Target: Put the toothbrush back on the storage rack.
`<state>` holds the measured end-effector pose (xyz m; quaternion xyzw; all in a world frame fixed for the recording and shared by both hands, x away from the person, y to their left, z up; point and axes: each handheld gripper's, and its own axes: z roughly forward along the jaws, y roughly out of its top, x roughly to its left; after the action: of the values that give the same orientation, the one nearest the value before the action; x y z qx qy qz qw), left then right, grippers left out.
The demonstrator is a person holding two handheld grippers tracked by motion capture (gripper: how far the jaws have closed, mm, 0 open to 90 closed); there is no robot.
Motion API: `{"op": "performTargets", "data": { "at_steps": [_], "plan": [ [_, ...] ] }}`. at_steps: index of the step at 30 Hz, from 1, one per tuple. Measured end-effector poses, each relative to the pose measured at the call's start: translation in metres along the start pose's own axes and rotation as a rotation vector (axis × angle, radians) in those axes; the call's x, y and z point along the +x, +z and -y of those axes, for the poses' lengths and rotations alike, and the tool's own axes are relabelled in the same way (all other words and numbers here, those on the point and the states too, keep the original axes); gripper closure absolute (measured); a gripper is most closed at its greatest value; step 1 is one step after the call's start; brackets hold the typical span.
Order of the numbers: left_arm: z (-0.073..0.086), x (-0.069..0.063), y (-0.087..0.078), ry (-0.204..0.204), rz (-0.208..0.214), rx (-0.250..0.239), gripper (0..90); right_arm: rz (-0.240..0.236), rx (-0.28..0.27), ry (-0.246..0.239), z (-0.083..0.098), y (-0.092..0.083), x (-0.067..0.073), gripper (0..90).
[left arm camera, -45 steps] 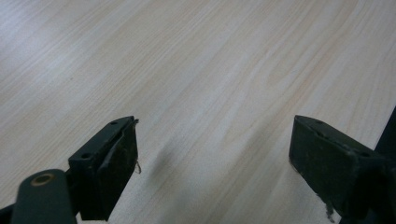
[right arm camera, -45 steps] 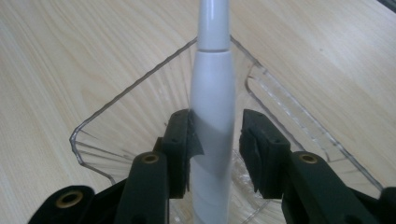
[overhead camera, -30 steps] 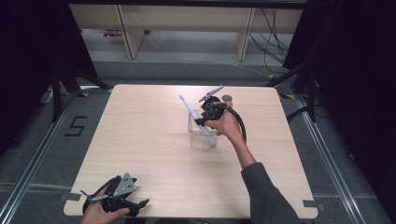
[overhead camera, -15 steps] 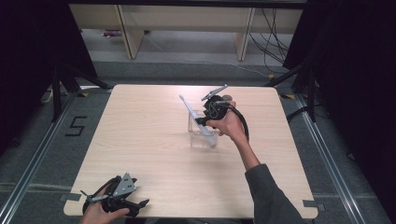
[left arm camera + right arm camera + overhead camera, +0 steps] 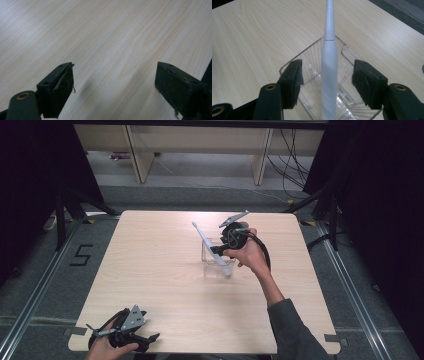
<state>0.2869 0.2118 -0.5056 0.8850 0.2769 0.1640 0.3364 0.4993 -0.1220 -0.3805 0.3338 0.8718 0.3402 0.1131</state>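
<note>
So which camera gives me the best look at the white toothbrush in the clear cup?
The right gripper view: the toothbrush stands between the just-opened jaws, untouched by either pad, leaning on the clear cup. The high view shows it small but whole, slanting out of the cup. The left gripper view looks at bare table.

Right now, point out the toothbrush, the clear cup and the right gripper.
toothbrush (image 5: 329, 62), right gripper view, on the thick white handle.
clear cup (image 5: 312, 53), right gripper view, on its ribbed far wall.
right gripper (image 5: 327, 75), right gripper view, midway between its open jaws.
</note>
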Motion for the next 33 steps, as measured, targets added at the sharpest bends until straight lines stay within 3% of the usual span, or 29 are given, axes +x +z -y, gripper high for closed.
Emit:
{"op": "performTargets", "data": {
  "at_steps": [1, 2, 7, 8, 13, 14, 21, 22, 27, 29, 30, 33],
  "plan": [
    [0.0, 0.0, 0.0, -0.003, -0.002, -0.002, 15.1, 0.0, 0.0, 0.0, 0.0, 0.0, 0.0, 42.0],
    [0.0, 0.0, 0.0, 0.004, -0.002, 0.003, 15.1, -0.015, -0.022, -0.03, 0.002, -0.001, -0.002, 41.4],
    [0.0, 0.0, 0.0, -0.008, -0.004, 0.003, 15.1, -0.009, -0.036, -0.015, 0.006, -0.005, -0.004, 39.6],
    [0.001, 0.001, 0.0, -0.005, 0.0, 0.001, 15.1, -0.003, -0.061, -0.028, 0.009, -0.006, -0.008, 38.1],
    [0.0, 0.0, 0.0, -0.002, 0.0, 0.004, 15.1, -0.009, -0.075, 0.008, 0.014, -0.013, -0.012, 33.7],
    [0.0, 0.0, 0.0, 0.0, -0.001, 0.013, 15.1, -0.006, -0.094, 0.042, 0.017, -0.019, -0.014, 32.0],
    [0.001, 0.0, 0.001, -0.012, -0.001, 0.017, 15.1, 0.007, -0.133, 0.041, 0.026, -0.03, -0.018, 28.4],
    [0.0, 0.0, 0.001, 0.005, 0.001, 0.018, 15.1, 0.007, -0.155, 0.045, 0.029, -0.032, -0.017, 28.3],
    [0.001, 0.0, 0.001, -0.009, -0.002, 0.016, 15.1, -0.004, -0.141, 0.035, 0.035, -0.04, -0.015, 27.8],
    [0.001, 0.001, 0.0, 0.001, -0.004, 0.017, 15.1, -0.006, -0.154, 0.062, 0.036, -0.04, -0.012, 27.8],
    [0.0, 0.0, 0.0, -0.006, -0.004, 0.015, 15.1, -0.001, -0.147, 0.031, 0.039, -0.043, -0.013, 27.8],
    [0.0, 0.0, 0.0, 0.006, -0.001, 0.015, 15.1, -0.007, -0.157, 0.026, 0.042, -0.044, -0.012, 27.5]
  ]
}}
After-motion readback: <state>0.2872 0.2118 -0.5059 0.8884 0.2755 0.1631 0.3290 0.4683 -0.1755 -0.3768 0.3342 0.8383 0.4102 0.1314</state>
